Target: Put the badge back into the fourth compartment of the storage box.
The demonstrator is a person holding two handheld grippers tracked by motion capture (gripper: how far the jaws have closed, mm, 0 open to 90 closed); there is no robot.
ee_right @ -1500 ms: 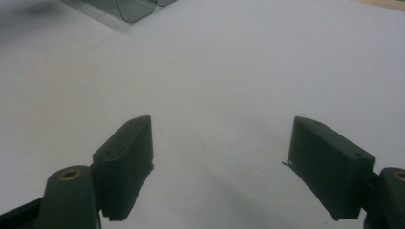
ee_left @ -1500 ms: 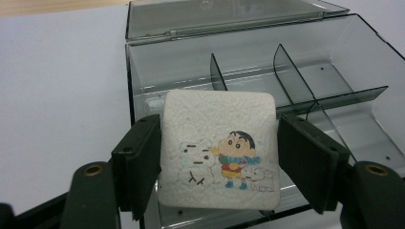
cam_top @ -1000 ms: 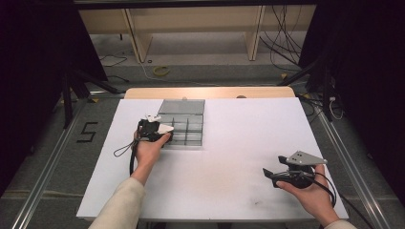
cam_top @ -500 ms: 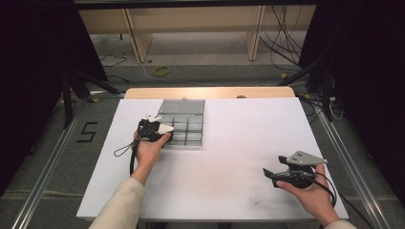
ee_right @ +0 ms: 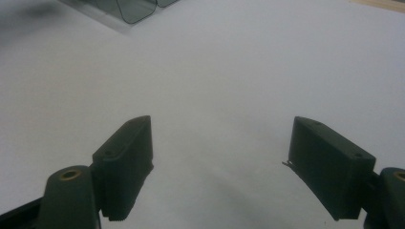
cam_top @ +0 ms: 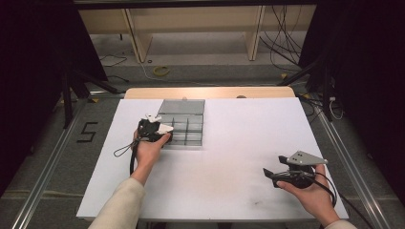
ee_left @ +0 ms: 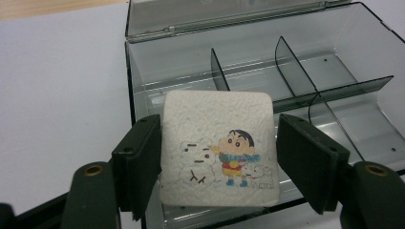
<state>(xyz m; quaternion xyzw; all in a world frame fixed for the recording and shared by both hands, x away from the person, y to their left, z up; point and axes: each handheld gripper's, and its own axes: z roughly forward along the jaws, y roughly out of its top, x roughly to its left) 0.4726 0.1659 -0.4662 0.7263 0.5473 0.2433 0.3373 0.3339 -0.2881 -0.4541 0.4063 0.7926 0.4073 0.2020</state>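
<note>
L gripper [ee_left: 217, 157] clamps tissue pack [ee_left: 218, 148] by its side edges, over near-left cell of open box [ee_left: 334, 95]. Looks light, soft, squashy; grip gently. R gripper [ee_right: 219, 162] open, idle.

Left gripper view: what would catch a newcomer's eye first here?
The white tissue pack with a cartoon boy printed on it, held between the left gripper's jaws just over the near edge of the open smoky-grey divided box. In the high view, that box sits at the far left of the white table, while the right gripper waits open at the near right.
</note>
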